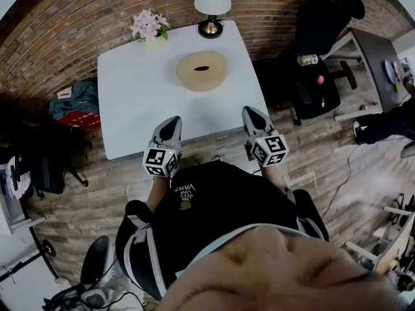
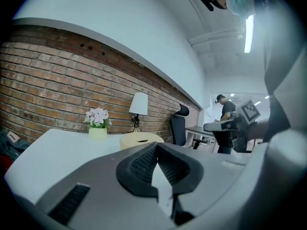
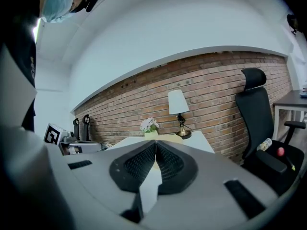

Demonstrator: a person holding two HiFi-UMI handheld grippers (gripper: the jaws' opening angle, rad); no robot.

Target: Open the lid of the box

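A brick wall point(image 1: 78, 18) runs behind the scene, above a wooden plank floor point(image 1: 84, 199). A white bench point(image 1: 130, 109) stands against the wall. To its right is a black office chair point(image 1: 318, 76), and further right a dark desk point(image 1: 376, 50). A heap of teal and red bags point(image 1: 76, 107) lies on the floor left of the bench.

The box point(image 1: 202, 70) is round and tan. It sits on the far half of the bench, right of the middle, with its lid on and a dark oval mark in the middle of the top. Behind it, at the far edge, stands a lamp point(image 1: 211, 5) with a white shade and a brass base. A small pot of pink flowers point(image 1: 150, 28) is in the far left corner, near the box but not touching it.

The left gripper point(image 1: 172, 122) and the right gripper point(image 1: 251, 114) hang side by side at the bench's near edge, pointing toward the box and well apart from it. In the left gripper view the ribbed jaws are pressed together at the tips with nothing between them point(image 2: 156, 147). The right gripper view shows the same, jaws closed tight and empty point(image 3: 155, 145).
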